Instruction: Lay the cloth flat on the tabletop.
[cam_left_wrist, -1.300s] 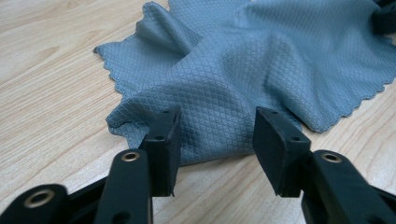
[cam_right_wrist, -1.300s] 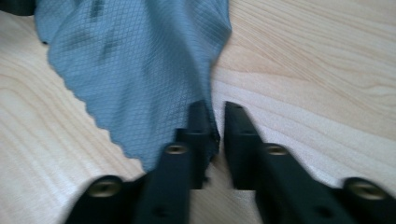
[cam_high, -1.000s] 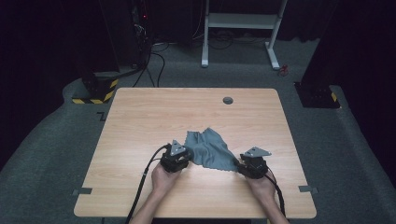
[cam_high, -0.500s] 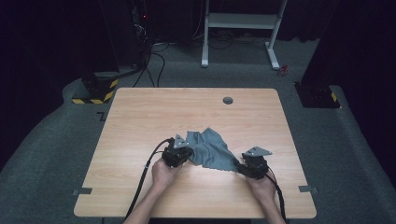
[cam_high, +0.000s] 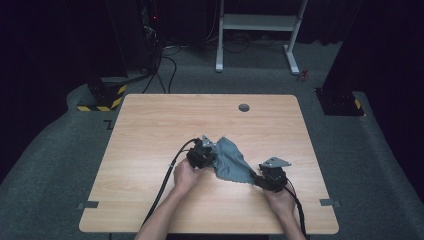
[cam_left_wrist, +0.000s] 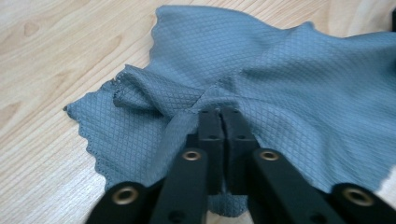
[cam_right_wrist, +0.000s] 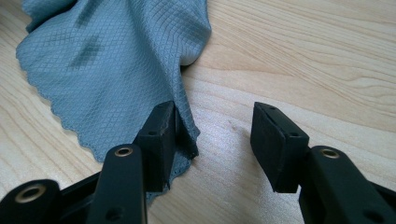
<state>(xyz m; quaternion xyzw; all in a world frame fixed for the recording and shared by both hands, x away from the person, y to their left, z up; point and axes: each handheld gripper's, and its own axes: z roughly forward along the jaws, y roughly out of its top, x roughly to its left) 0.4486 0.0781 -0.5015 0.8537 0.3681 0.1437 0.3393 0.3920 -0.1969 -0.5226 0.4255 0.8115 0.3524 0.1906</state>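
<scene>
We judge this a lab or recording studio — beyond the wooden table (cam_high: 150, 125) stand black drapes, an equipment rack (cam_high: 142, 30) trailing cables, hazard-striped bases (cam_high: 102, 97) and a white frame (cam_high: 260, 30) on grey carpet.

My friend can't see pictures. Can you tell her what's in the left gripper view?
The left gripper has its two black jaws shut on a bunched fold of a grey-blue cloth. The cloth has a diamond weave and a scalloped edge, and it lies spread on a light wooden table.
</scene>
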